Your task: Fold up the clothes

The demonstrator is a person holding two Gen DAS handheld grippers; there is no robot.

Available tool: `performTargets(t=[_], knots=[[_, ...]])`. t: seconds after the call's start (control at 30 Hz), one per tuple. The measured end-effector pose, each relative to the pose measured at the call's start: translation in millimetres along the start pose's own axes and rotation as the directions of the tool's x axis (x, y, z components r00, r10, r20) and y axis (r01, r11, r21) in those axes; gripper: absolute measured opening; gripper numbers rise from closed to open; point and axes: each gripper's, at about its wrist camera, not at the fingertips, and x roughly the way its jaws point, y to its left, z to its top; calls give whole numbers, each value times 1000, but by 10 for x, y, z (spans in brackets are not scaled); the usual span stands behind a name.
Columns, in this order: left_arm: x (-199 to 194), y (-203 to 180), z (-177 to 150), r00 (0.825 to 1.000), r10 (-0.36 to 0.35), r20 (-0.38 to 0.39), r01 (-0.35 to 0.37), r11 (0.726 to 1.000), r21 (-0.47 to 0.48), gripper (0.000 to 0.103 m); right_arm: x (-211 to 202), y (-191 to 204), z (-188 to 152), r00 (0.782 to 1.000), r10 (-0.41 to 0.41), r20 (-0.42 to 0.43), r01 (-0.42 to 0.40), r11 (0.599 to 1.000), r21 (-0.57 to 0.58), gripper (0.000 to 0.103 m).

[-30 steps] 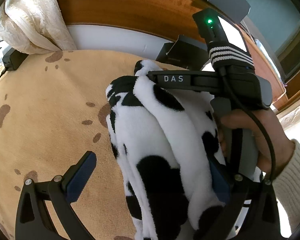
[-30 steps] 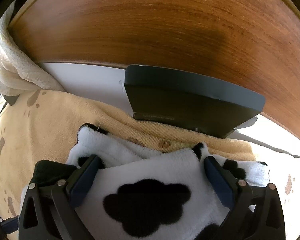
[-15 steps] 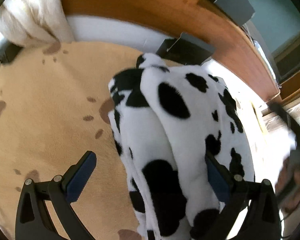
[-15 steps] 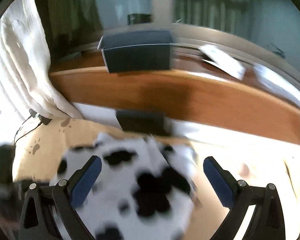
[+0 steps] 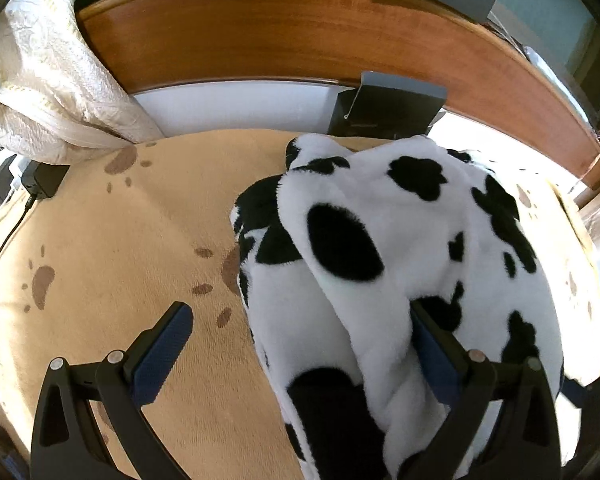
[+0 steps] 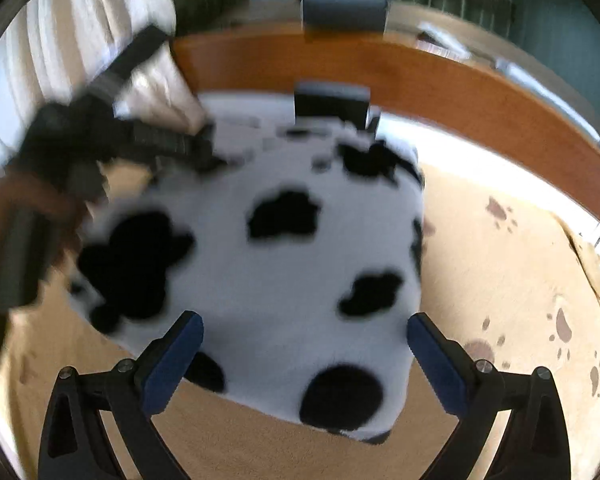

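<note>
Since a second ago the right hand-held gripper (image 6: 304,356) has pulled back and up from the cow-print fleece garment (image 6: 268,264), which then filled the bottom of its view and now lies as a whole bundle across the centre of that frame; it has also left the left wrist view.

Both sets of jaws are spread wide. The right hand-held gripper holds nothing: its blue pads (image 6: 174,360) flank the near edge of the garment, and whether they touch it I cannot tell. The left hand-held gripper (image 5: 300,354) grips nothing either, but its right finger (image 5: 440,356) is buried in the fleece at the lower right of its frame, cloth draped over it, while the other finger stands over the bare blanket (image 5: 112,248).

The garment is white plush with black blotches, folded into a thick rounded bundle. It lies on the tan paw-print blanket of the bed, near the wooden headboard (image 5: 300,36) and a dark box (image 5: 384,112) at the top centre.

Only the left wrist view is sharp; it shows the overlapping layers along the garment's left edge and a cream pillow (image 5: 48,80) at upper left. Only the right wrist view, blurred, shows the left hand-held gripper's body and the hand (image 6: 28,208) holding it at mid left.
</note>
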Motion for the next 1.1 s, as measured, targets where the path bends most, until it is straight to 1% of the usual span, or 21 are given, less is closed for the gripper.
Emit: performTargets(t=[0.07, 0.13, 0.2, 0.23, 0.27, 0.33, 0.37, 0.43, 0.5, 0.53, 0.57, 0.6, 0.63, 0.7, 0.77, 0.8, 0.83, 0.9, 0.93, 1.07, 1.1], knots=[[23, 24, -7, 1000, -5, 0, 5, 1000, -5, 103, 153, 5, -120, 998, -27, -56, 26, 1000, -11, 103], [45, 46, -18, 1000, -17, 5, 17, 1000, -5, 103, 239, -109, -220, 995, 27, -93, -21, 998, 67, 103], [63, 67, -24, 1000, -29, 5, 29, 1000, -11, 103, 281, -232, -284, 990, 82, -112, -64, 986, 156, 103], [71, 79, -22, 999, -37, 1, 37, 999, -20, 103, 295, -261, -295, 988, 96, -121, -74, 982, 176, 103], [79, 91, -22, 999, -45, -3, 45, 999, -29, 103, 289, -264, -289, 987, 95, -127, -72, 982, 176, 103], [89, 119, -25, 998, -63, -6, 63, 997, -43, 103, 190, -211, -225, 991, 54, -123, -36, 990, 139, 103], [93, 131, -27, 997, -72, -7, 71, 996, -50, 103, 70, -180, -178, 996, 34, -87, -23, 992, 124, 103], [100, 148, -39, 996, -85, -9, 85, 994, -66, 103, -248, -114, -68, 1000, 3, 28, -6, 995, 99, 103], [111, 162, -44, 995, -95, -13, 94, 992, -87, 103, -524, -28, 43, 989, -16, 145, 5, 997, 75, 103], [111, 161, -46, 995, -97, -14, 95, 991, -90, 103, -616, 13, 95, 982, -12, 187, 0, 998, 62, 103], [112, 161, -47, 995, -98, -15, 96, 991, -92, 103, -648, 52, 139, 978, 7, 207, -17, 999, 46, 103], [112, 160, -47, 995, -100, -16, 98, 991, -90, 103, -612, 98, 178, 978, 27, 207, -34, 999, 30, 103], [113, 161, -46, 995, -101, -16, 100, 991, -88, 103, -509, 137, 200, 982, 37, 187, -41, 999, 19, 103], [119, 166, -42, 994, -110, -20, 108, 991, -85, 103, -265, 181, 195, 990, 42, 132, -44, 999, 13, 103], [126, 166, -39, 993, -119, -23, 117, 990, -82, 103, -42, 200, 104, 997, 41, 68, -43, 999, 17, 103], [129, 164, -38, 992, -122, -23, 119, 990, -80, 103, 34, 228, 35, 998, 26, 53, -26, 1000, -1, 103], [132, 163, -37, 992, -123, -22, 121, 989, -80, 103, 80, 280, -24, 999, 2, 52, 0, 999, -45, 103], [148, 173, -41, 990, -136, -22, 134, 987, -86, 103, 115, 389, -117, 996, -50, 67, 58, 991, -123, 103], [158, 186, -45, 989, -146, -24, 143, 985, -96, 103, 127, 413, -157, 995, -62, 74, 72, 989, -133, 103], [205, 257, -54, 980, -196, -32, 190, 973, -133, 103, 88, 313, -112, 999, -2, 36, 3, 999, -40, 103], [216, 273, -53, 977, -208, -34, 202, 970, -139, 103, 43, 265, -78, 999, 29, 27, -28, 1000, -5, 103]])
